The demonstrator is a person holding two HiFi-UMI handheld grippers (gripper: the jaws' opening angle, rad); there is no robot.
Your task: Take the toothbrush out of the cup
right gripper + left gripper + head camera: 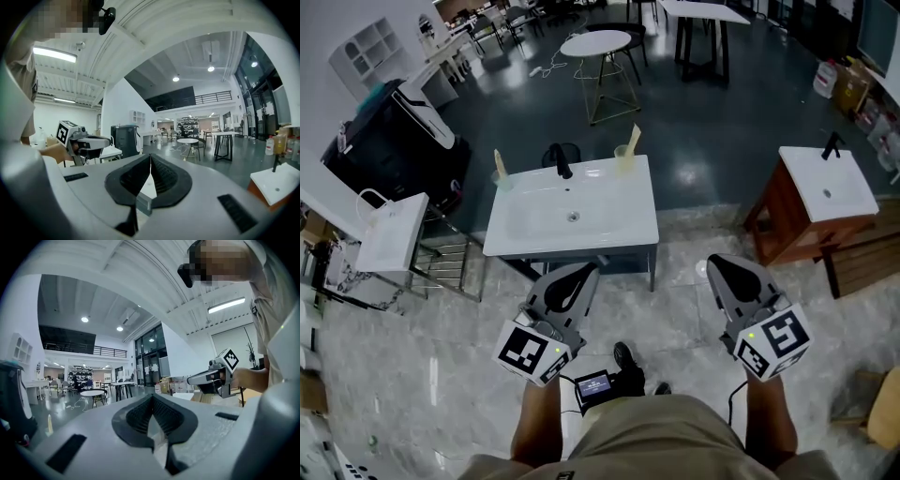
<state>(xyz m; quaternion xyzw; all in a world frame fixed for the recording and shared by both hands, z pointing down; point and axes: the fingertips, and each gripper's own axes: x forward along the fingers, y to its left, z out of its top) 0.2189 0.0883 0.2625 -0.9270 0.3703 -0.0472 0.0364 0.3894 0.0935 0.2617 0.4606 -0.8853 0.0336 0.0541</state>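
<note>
Okay, nothing is done yet. Your left gripper (579, 274) has its jaws fully closed on nothing; the left gripper view shows the pads meeting with only open room ahead. Same for your right gripper (719, 269): jaws together, empty. In the head view both sit at about 6 o'clock from the basin surface (581, 242), short of its near edge and over the pale floor (422, 337).

Task thing: there are two candidates on the far rim of the surface. The left cup (502, 181) is at about 10 o'clock from the drain with the left toothbrush (499, 161) standing in it. The right cup (624, 161) is at about 1 o'clock with the right toothbrush (633, 139) leaning out toward 1 o'clock. The black faucet (562, 161) stands between them. I can't tell which cup is the target; the task names only one. Both brushes are fully seated in their cups and untouched.

What's left is basically everything. You need to close the gap to the surface, open one set of jaws, pinch a brush handle above the cup rim and lift it clear. My guess is the other gripper may need to steady the cup so it doesn't tip or ride up with the brush. Neither gripper view shows a cup clearly.
</note>
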